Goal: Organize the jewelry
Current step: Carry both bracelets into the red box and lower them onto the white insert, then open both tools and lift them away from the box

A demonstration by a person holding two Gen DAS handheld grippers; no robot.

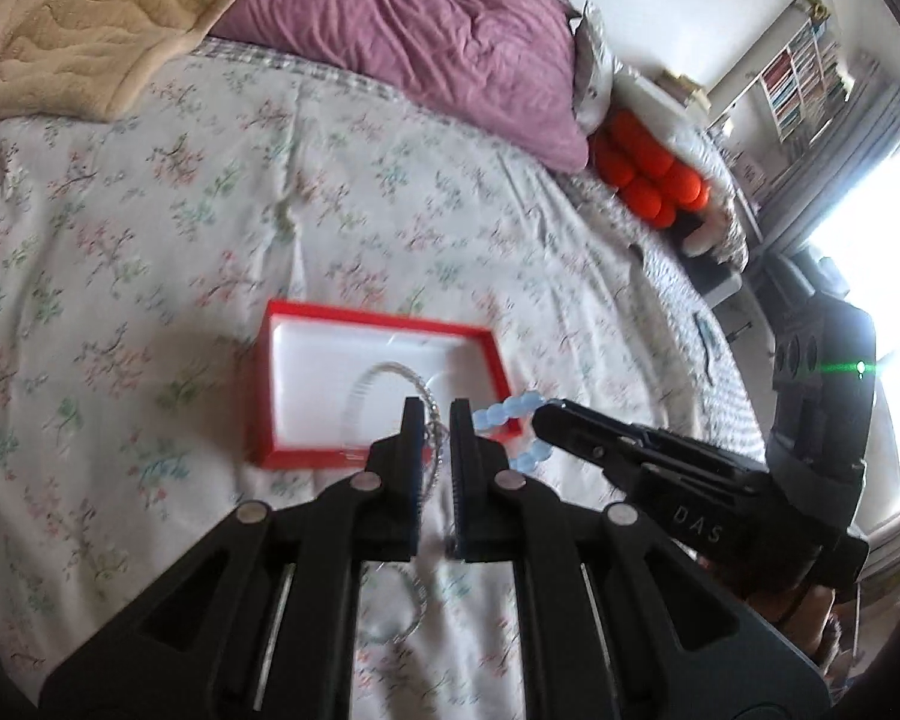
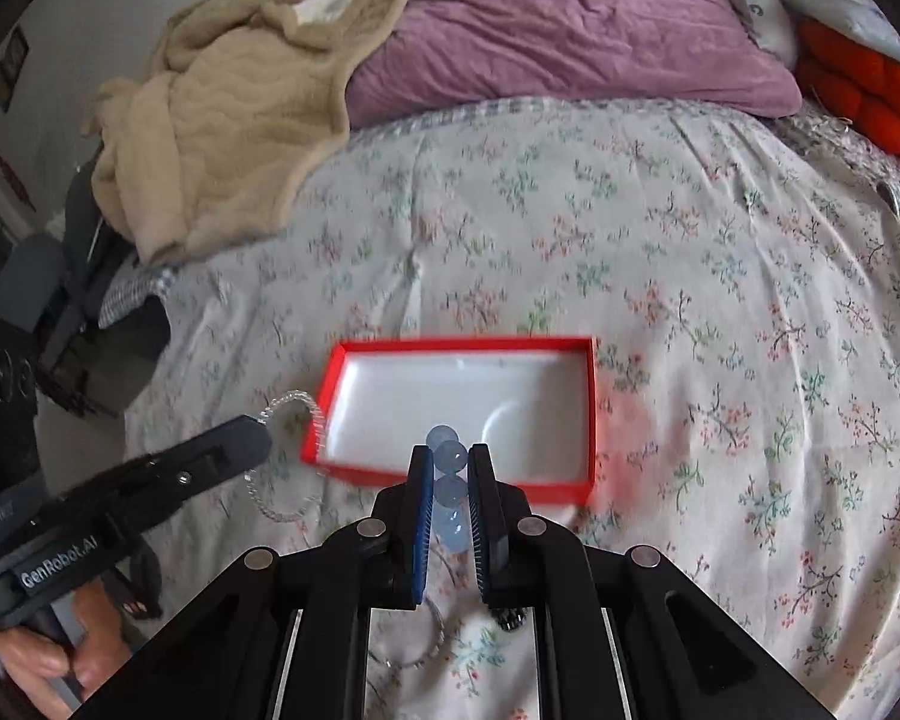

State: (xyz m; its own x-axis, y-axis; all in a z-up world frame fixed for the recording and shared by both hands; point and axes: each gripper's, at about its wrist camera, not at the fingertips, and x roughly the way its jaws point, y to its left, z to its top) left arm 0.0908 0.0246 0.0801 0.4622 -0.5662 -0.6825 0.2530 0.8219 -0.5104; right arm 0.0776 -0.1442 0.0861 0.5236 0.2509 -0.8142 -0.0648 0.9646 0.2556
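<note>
A red box (image 1: 378, 317) with a white inside lies on the flowered bedspread, also in the right wrist view (image 2: 462, 343). My left gripper (image 1: 437, 420) is shut on a silver bracelet (image 1: 384, 367), which hangs in a loop over the box's near left part. From the right wrist camera, that gripper (image 2: 261, 435) and the silver bracelet (image 2: 294, 399) sit just left of the box. My right gripper (image 2: 450, 462) is shut on a pale blue bead bracelet (image 2: 452, 456) above the box's near edge. The left wrist view shows the right gripper (image 1: 543, 417) with the blue beads (image 1: 504, 411) at the box's near right corner.
A second silver bracelet (image 1: 411, 618) lies on the bedspread under the grippers, beside a small dark piece (image 2: 510, 618). A beige blanket (image 2: 210, 120), a purple pillow (image 2: 570, 24) and an orange plush (image 1: 648, 174) fill the bed's far end. A hand (image 2: 42, 660) holds the left gripper.
</note>
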